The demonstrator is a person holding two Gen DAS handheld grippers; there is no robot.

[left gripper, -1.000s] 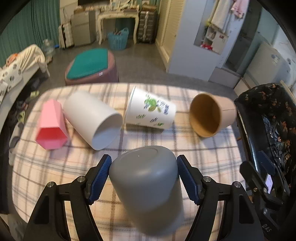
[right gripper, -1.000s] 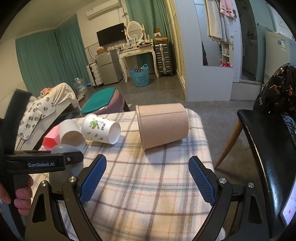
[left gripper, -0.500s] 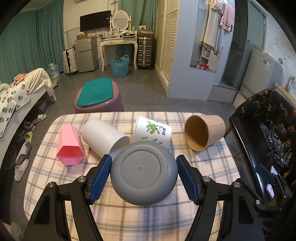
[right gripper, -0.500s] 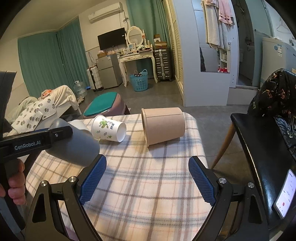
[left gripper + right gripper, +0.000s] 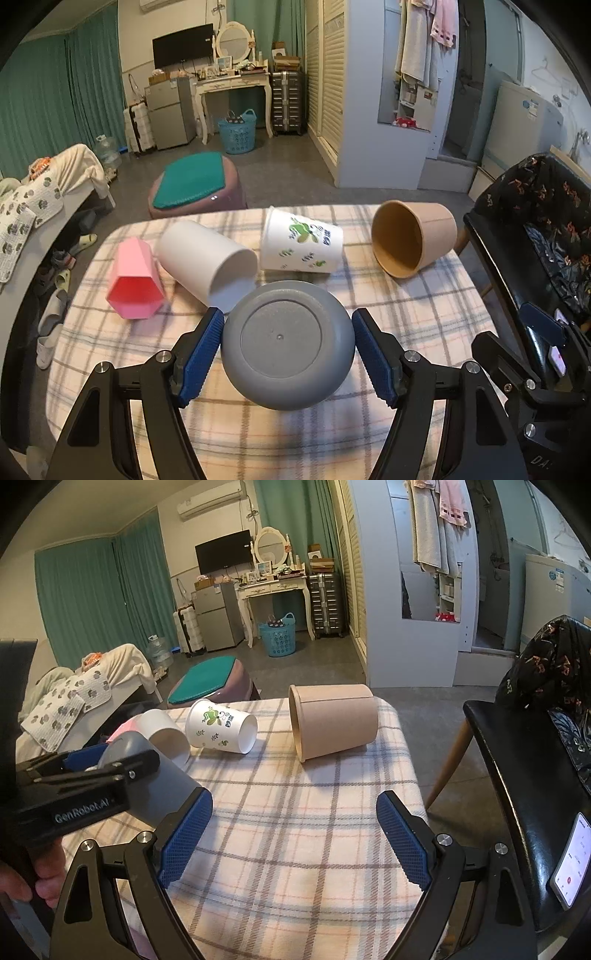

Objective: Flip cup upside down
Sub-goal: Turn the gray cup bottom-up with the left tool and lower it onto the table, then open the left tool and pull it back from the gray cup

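between left hand-held gripper (image 5: 288, 347) pads | grey cup (image 5: 288, 345) | axis horizontal, base facing camera

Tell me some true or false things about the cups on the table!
1. The left gripper holds the grey cup. True.
2. The right gripper holds the brown cup. False: it is open and holds nothing.
3. The pink cup lies on its side. True.
4. The printed cup stands upright. False: it lies on its side.
5. The white cup lies between the pink and printed cups. True.
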